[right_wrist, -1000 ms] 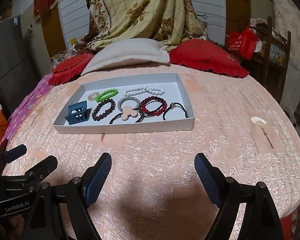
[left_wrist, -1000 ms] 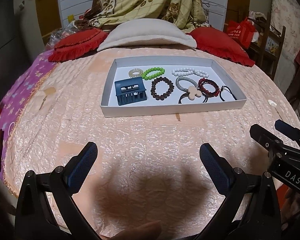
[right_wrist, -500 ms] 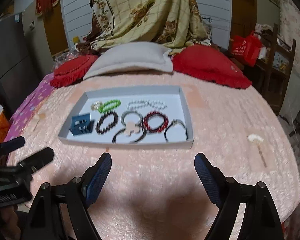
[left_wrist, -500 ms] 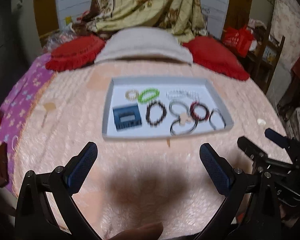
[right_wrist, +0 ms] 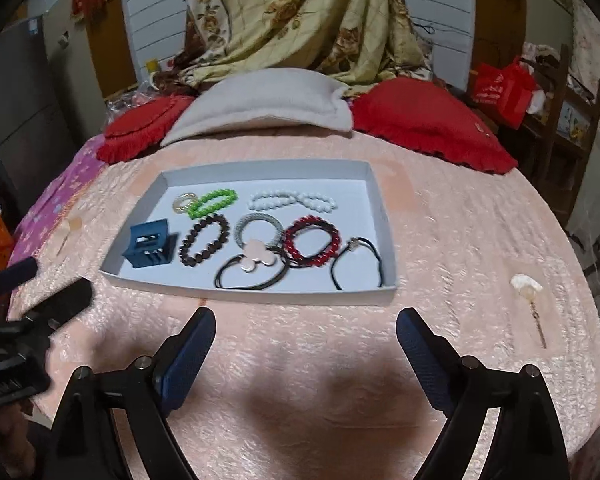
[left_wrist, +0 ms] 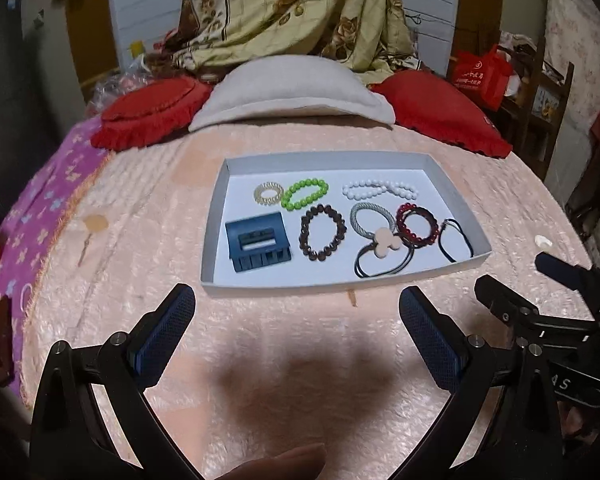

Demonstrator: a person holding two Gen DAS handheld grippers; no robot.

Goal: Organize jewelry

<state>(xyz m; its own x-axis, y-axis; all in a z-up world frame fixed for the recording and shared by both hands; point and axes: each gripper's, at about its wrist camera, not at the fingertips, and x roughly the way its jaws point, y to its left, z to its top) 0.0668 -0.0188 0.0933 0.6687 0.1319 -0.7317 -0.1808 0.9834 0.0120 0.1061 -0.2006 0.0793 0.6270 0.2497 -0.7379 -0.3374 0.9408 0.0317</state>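
Left gripper (left_wrist: 296, 308) and right gripper (right_wrist: 306, 328) hover over the peach bedspread (left_wrist: 284, 340), jaws spread wide, holding nothing. Just beyond, a shallow white tray (left_wrist: 324, 285) holds a blue hair claw (left_wrist: 257, 246), beaded bracelets (left_wrist: 322, 233) and black hair ties (right_wrist: 358, 262). Pillows (left_wrist: 296, 94) lie behind.

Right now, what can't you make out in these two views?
- Left wrist view: small item left of the tray on the bedspread, too small to identify.
- Right wrist view: left gripper blurred, cut by the frame edge.
- Left wrist view: black cord loops' near side hidden by the tray wall.
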